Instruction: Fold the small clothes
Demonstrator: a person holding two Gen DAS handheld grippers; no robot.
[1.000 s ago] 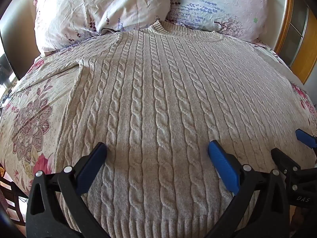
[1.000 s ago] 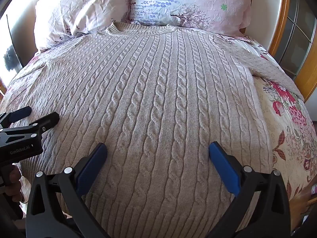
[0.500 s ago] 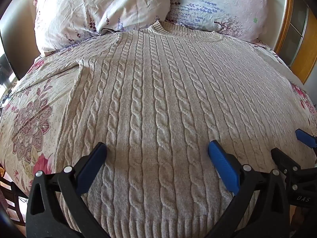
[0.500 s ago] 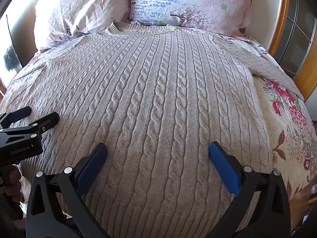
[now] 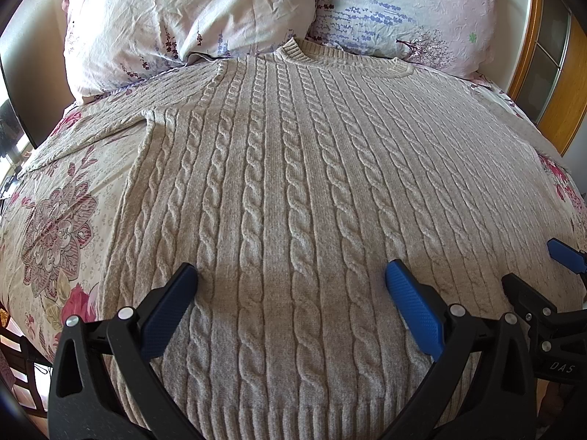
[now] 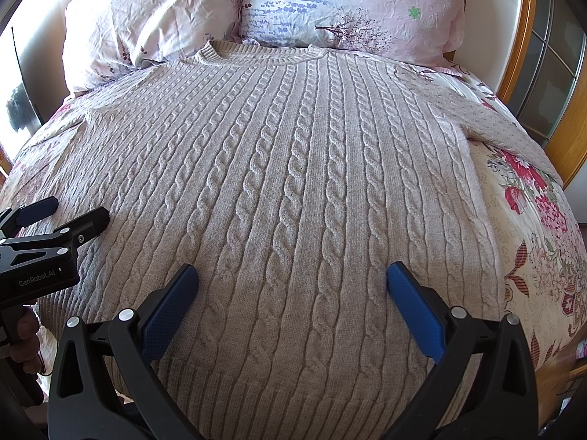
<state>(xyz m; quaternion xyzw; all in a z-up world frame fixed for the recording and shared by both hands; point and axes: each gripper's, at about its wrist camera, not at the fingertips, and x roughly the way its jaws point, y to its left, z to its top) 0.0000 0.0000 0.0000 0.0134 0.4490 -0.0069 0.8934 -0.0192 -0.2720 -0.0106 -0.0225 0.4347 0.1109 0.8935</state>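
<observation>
A beige cable-knit sweater (image 5: pixel 293 183) (image 6: pixel 293 168) lies flat and spread out on the bed, collar towards the pillows, hem nearest me. Its sleeves (image 5: pixel 102 121) (image 6: pixel 506 128) stretch out to both sides. My left gripper (image 5: pixel 290 282) hovers open over the lower left part of the sweater, nothing between its blue pads. My right gripper (image 6: pixel 291 280) hovers open over the lower right part, also holding nothing. Each gripper shows at the edge of the other's view: the right gripper (image 5: pixel 543 267), the left gripper (image 6: pixel 62 216).
The bed has a floral sheet (image 5: pixel 55 220) (image 6: pixel 543 242). Two pillows (image 5: pixel 183 18) (image 5: pixel 403 11) lean at the head. A wooden frame with glass panes (image 6: pixel 557 73) stands at the right. A hand (image 6: pixel 22 337) holds the left gripper's handle.
</observation>
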